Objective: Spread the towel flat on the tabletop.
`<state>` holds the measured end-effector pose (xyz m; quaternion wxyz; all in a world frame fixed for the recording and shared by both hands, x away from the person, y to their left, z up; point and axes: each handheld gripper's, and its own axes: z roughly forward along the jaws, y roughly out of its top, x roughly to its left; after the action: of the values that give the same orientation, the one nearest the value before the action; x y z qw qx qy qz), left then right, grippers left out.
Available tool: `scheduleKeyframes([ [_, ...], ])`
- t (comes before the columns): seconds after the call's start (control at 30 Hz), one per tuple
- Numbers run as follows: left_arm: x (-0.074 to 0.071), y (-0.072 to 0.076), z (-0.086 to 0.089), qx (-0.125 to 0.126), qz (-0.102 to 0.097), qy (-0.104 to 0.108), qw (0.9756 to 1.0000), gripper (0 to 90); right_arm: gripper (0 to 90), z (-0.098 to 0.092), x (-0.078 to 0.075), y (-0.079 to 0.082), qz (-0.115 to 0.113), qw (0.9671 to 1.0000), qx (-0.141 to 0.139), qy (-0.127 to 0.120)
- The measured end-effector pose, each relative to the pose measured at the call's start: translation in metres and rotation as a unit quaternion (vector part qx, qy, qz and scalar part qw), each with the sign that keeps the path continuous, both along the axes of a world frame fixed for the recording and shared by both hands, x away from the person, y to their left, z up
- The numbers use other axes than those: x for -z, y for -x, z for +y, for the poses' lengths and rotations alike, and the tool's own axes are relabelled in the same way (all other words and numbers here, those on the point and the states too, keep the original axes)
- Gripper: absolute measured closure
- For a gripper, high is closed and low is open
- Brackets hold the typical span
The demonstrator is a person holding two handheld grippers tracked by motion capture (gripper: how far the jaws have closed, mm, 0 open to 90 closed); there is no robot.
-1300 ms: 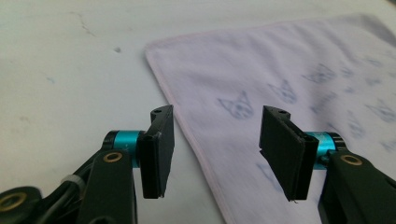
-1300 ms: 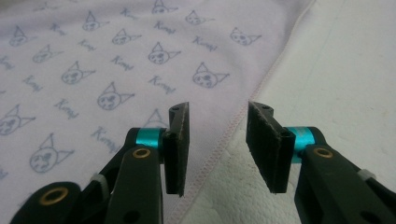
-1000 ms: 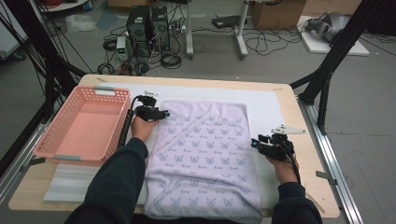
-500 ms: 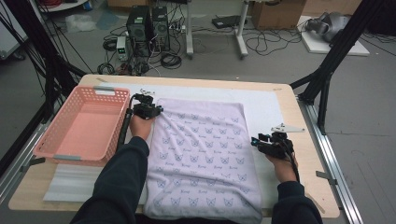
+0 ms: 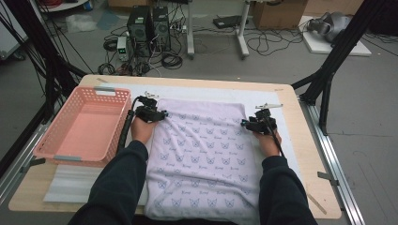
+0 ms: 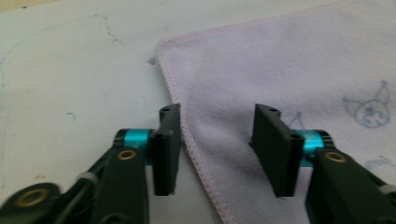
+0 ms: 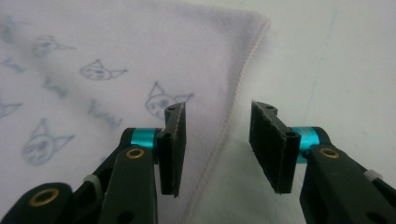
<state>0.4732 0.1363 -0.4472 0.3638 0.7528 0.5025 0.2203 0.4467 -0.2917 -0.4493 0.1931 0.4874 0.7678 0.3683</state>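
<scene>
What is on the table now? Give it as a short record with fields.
cloth: pale lilac towel with cat-face print, spread flat
basket: pink plastic basket, beside the towel
left hand-held gripper: jaws open, straddling the towel's stitched side edge near a far corner, just been closing
right hand-held gripper: jaws open, straddling the opposite edge

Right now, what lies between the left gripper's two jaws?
In the left gripper view, the towel's stitched side hem lies between the open left gripper, unpinched.

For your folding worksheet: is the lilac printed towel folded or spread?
Spread: the lilac printed towel lies flat in one layer on the table, far corners showing.
</scene>
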Motion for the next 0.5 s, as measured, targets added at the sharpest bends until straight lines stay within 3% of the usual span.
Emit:
scheduleKeyframes([
  [0.03, 0.000, 0.000, 0.000, 0.005, 0.000, 0.004, 1.0000, 61.9, 63.3, 0.002, 0.000, -0.003, -0.003, 1.0000, -0.004, 0.005],
  [0.1, 0.000, 0.000, 0.000, 0.014, 0.005, 0.020, 0.9997, 80.2, 84.4, 0.003, -0.002, -0.009, 0.004, 0.9997, -0.024, 0.007],
  [0.13, 0.000, -0.001, -0.002, 0.011, 0.004, 0.020, 0.9997, 84.3, 86.9, 0.003, -0.003, -0.012, 0.004, 0.9993, -0.037, 0.011],
  [0.2, 0.001, -0.003, -0.002, 0.002, 0.002, 0.029, 0.9996, 85.3, 87.9, 0.005, -0.004, -0.017, -0.007, 0.9979, -0.048, 0.042],
  [0.27, 0.000, -0.006, -0.003, -0.014, 0.001, 0.035, 0.9993, 85.4, 88.2, 0.005, -0.005, -0.024, -0.020, 0.9966, -0.043, 0.067],
  [0.4, -0.005, -0.013, -0.007, -0.032, -0.022, 0.061, 0.9974, 85.4, 88.2, 0.001, -0.005, -0.033, -0.039, 0.9954, -0.012, 0.087],
  [0.5, -0.012, -0.019, -0.016, -0.020, -0.050, 0.057, 0.9969, 85.3, 88.2, -0.003, -0.006, -0.035, -0.057, 0.9941, 0.021, 0.090],
])
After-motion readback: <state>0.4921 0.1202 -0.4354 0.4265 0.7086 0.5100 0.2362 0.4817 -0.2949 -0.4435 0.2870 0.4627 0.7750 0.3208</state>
